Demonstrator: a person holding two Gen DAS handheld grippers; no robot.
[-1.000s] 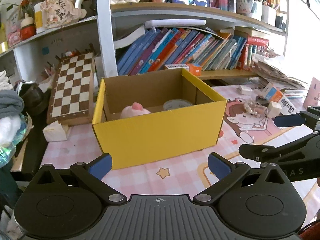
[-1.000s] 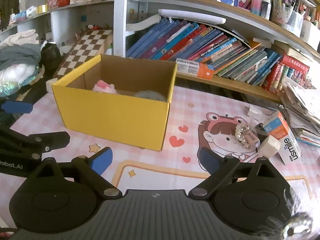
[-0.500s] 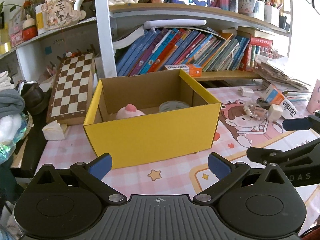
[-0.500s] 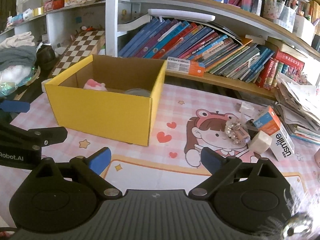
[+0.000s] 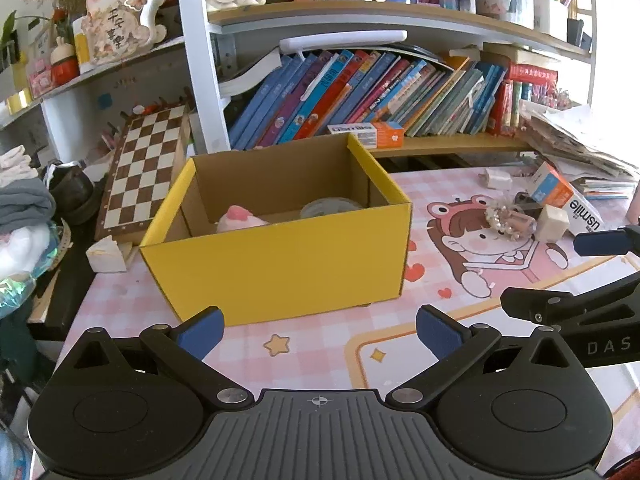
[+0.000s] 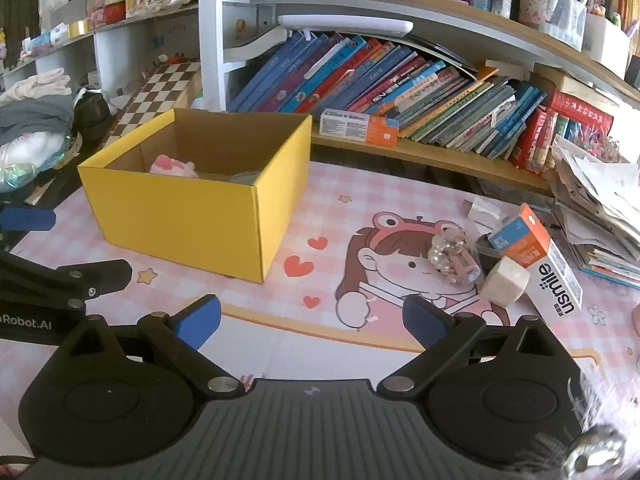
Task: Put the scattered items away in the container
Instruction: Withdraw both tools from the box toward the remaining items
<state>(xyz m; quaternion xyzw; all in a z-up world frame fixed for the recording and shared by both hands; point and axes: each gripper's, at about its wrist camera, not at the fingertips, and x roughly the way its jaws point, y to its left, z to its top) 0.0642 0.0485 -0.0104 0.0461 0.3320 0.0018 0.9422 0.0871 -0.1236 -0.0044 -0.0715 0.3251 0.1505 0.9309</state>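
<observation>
Pink desk mat; yellow box; both grippers' jaws spread, empty.

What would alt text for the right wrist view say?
An open right gripper hovers over a pink mat, facing an open yellow box holding a pink toy. Right of the box lie a bead bracelet, a white cube and an orange carton.

The white-and-orange carton reads "usmile", and the neighbouring gripper arm reads "Robot.AI".
</observation>
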